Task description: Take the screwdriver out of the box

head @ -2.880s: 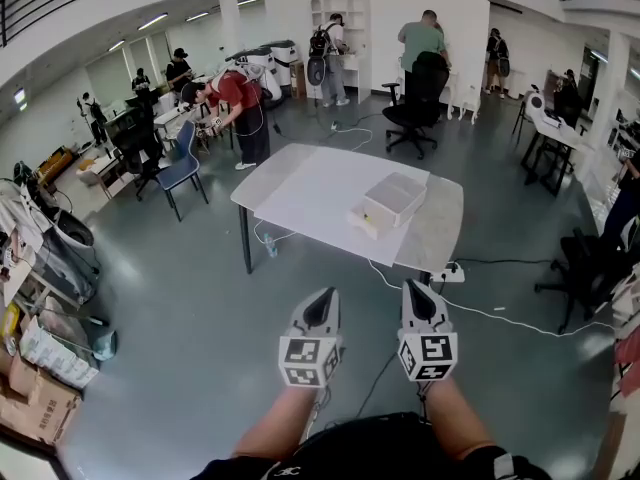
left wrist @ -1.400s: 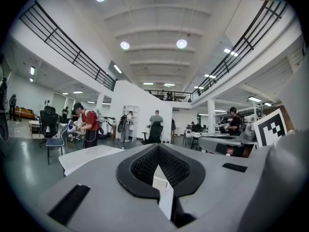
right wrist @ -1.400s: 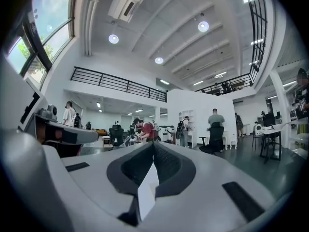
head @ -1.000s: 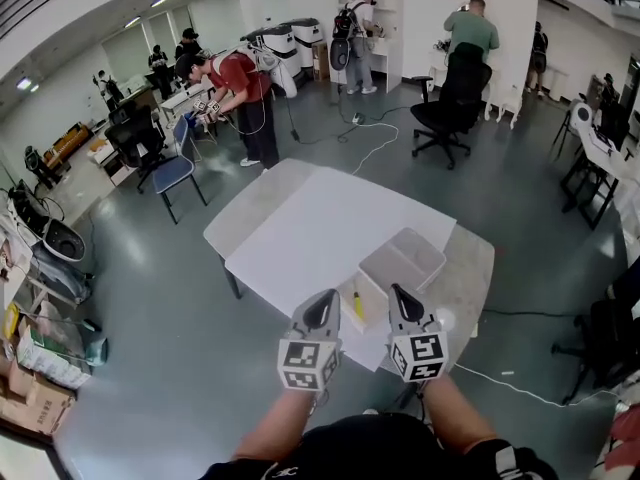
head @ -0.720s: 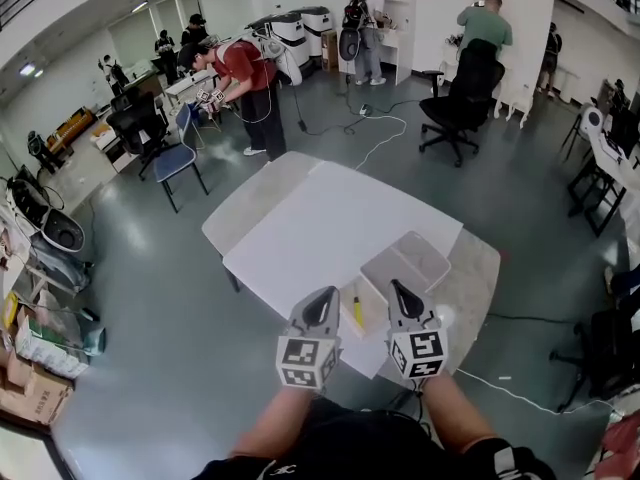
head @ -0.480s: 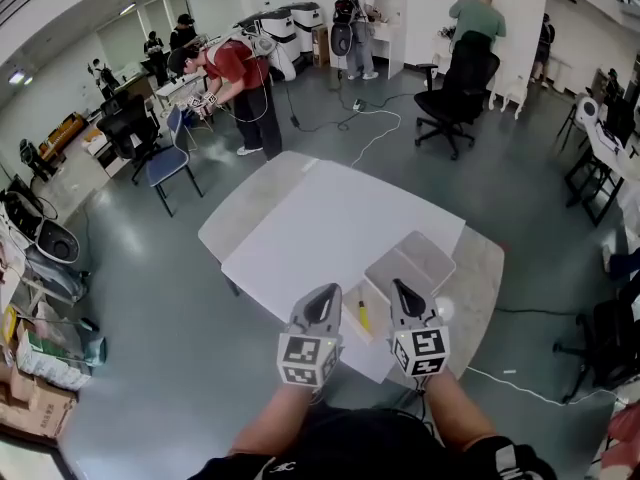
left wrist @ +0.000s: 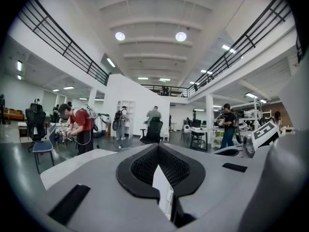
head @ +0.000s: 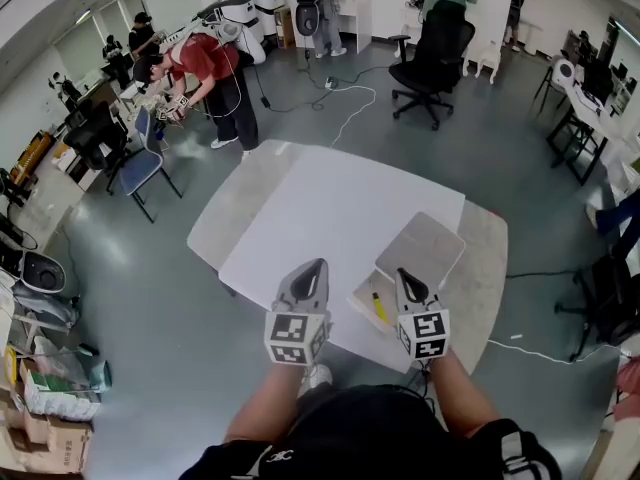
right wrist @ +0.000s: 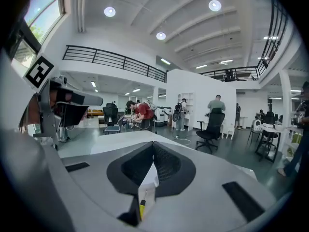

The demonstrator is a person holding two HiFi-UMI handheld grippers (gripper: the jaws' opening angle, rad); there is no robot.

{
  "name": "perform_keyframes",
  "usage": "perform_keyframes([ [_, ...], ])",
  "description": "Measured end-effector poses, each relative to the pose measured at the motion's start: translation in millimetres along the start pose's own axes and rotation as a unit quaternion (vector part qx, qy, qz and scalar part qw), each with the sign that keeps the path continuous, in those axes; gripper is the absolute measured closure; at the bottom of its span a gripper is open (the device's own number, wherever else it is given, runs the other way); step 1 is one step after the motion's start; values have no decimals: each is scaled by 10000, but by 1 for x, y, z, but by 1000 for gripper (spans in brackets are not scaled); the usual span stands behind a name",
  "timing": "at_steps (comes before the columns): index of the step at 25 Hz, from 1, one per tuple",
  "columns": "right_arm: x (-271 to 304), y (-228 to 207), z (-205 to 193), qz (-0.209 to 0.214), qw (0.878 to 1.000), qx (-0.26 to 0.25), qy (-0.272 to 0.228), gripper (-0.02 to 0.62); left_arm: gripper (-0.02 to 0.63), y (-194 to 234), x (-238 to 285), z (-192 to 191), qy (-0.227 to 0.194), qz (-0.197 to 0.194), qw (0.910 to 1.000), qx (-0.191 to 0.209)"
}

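Note:
A small open white box (head: 362, 300) sits near the front edge of the white table (head: 300, 208). Inside it lies a screwdriver (head: 380, 308) with a yellow handle. The box's flat lid (head: 420, 248) rests just behind it. My left gripper (head: 318, 265) is shut and empty, hanging over the table edge left of the box. My right gripper (head: 402, 274) is also shut and empty, at the box's right side. In the right gripper view the screwdriver (right wrist: 141, 208) shows through the gap below the closed tips (right wrist: 153, 144). The left gripper view shows closed tips (left wrist: 158, 147) and a strip of the box (left wrist: 162, 192).
A black office chair (head: 425, 63) stands beyond the table, and a blue chair (head: 140, 163) to its left. A person in a red top (head: 205, 68) bends over a desk at the back left. A cable and power strip (head: 520, 343) lie on the floor at the right.
I have come up to the table, so the box now lies right under the grippers. Both grippers have stayed shut and side by side.

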State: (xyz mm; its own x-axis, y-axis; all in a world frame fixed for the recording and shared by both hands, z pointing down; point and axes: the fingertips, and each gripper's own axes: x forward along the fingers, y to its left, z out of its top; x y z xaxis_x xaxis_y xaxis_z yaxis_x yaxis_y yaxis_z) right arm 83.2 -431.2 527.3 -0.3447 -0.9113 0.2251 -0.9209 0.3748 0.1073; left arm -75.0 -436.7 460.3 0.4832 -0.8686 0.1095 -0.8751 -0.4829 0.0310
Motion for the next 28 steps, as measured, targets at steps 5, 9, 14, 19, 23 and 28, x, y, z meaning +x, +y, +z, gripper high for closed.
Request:
perform_keyframes([
  [5,9,2,-32,65,9980,13,630,581,595,12,1,0,11,-22,10000,-73],
  [9,14,9,-63,404,9909,504,1177,555,595,11,2,-7,35,-26,9999,-161],
  [14,18,16,-95,470,9821,432,1773,546,595,13,-4,-16,73,-13,9998,-207],
  [19,28,30,-121,680,9700,478,2284,545,595,23,-12,-24,137,53,9995,-265],
  [23,37,40,-142,951,9548,427,2783,543,595,30,-18,-28,156,145,9993,-315],
  [28,51,44,-173,1109,9305,450,3462,539,595,46,-26,-34,180,261,9987,-388],
])
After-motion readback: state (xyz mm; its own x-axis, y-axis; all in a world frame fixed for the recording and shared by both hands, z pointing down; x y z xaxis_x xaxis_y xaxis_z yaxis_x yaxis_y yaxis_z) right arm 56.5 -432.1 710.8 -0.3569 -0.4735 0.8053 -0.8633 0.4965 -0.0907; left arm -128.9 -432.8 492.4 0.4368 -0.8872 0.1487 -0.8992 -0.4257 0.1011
